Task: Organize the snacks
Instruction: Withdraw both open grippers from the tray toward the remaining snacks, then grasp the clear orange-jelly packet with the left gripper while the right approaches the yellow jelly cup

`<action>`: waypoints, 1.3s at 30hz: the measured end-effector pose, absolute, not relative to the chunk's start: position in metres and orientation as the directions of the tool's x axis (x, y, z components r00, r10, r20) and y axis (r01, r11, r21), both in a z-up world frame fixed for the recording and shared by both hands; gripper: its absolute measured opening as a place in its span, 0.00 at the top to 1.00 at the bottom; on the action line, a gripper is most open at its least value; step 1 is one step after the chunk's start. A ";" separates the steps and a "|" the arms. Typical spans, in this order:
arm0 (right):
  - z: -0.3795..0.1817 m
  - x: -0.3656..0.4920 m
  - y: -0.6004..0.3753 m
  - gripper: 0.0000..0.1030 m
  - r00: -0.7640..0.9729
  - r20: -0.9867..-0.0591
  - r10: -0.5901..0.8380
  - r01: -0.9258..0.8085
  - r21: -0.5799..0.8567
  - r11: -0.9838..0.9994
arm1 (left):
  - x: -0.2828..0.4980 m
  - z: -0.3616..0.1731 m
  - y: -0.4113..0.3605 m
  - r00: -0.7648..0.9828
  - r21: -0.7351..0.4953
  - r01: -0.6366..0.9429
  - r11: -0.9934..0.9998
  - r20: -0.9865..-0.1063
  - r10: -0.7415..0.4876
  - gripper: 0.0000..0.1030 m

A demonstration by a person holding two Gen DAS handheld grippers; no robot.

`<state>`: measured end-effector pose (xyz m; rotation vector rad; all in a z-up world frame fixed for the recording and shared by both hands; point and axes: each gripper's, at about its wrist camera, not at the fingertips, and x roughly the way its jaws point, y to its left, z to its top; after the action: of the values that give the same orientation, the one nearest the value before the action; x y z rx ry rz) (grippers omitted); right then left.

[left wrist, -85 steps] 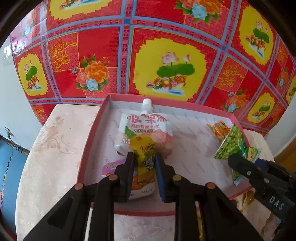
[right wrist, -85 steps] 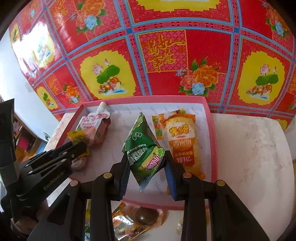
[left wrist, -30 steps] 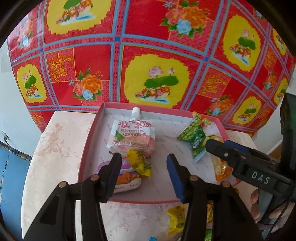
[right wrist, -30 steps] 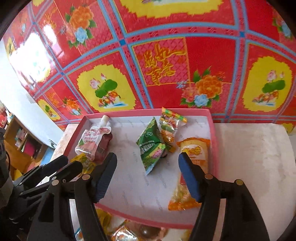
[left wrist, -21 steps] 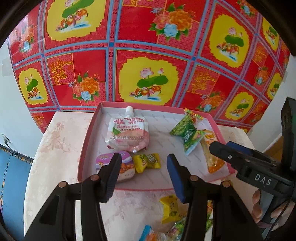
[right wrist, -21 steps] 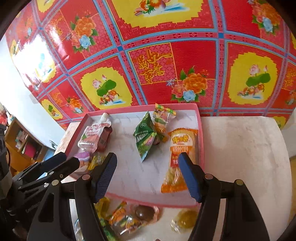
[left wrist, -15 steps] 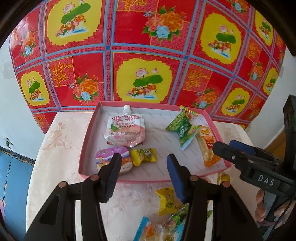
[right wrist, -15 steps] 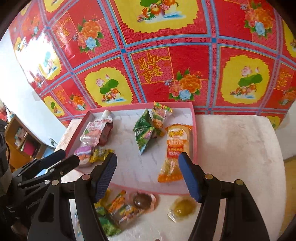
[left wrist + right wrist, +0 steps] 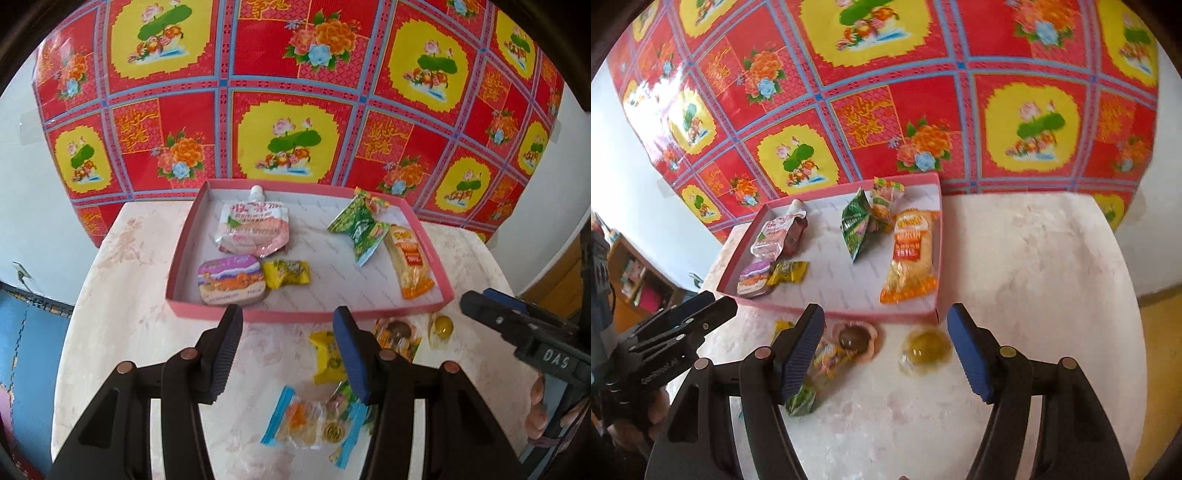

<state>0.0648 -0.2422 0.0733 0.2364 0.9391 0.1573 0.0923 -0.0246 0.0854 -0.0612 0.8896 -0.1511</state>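
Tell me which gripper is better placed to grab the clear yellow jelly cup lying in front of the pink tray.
Right. The right gripper is open and empty, and the jelly cup sits between its fingers' line. The left gripper faces bare table, beside the yellow packet.

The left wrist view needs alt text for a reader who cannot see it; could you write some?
The open, empty left gripper hovers before a pink tray holding six snacks, among them a spouted pouch. More wrapped snacks lie loose on the pale table.

Lying flat in pink tray [image 9: 177,273]: spouted pouch [image 9: 253,230], purple jelly cup [image 9: 231,280], yellow candy [image 9: 287,273], green packet [image 9: 360,230], orange cracker pack [image 9: 410,262]. Loose beside tray's near edge: more wrapped sweets [image 9: 855,338].
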 end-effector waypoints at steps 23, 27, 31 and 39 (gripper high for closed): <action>0.055 0.023 -0.246 0.31 0.546 -0.801 0.246 -0.009 0.288 0.958 | 0.046 0.045 -0.033 0.493 -0.162 0.193 0.968 -0.837 -0.238 0.48; 0.055 0.024 -0.247 0.31 0.545 -0.796 0.262 -0.014 0.304 0.953 | 0.046 0.039 -0.035 0.474 -0.150 0.193 0.970 -0.851 -0.226 0.48; 0.051 0.024 -0.245 0.31 0.538 -0.800 0.266 -0.018 0.304 0.953 | 0.046 0.038 -0.035 0.475 -0.152 0.193 0.969 -0.850 -0.227 0.48; 0.043 0.027 -0.246 0.31 0.521 -0.815 0.253 -0.004 0.294 0.956 | 0.043 0.038 -0.038 0.478 -0.138 0.203 0.969 -0.850 -0.221 0.48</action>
<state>0.0267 -0.2455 0.0428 0.2704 1.0142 0.1562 0.0434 -0.0376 0.0378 -0.0191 1.0411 -0.2593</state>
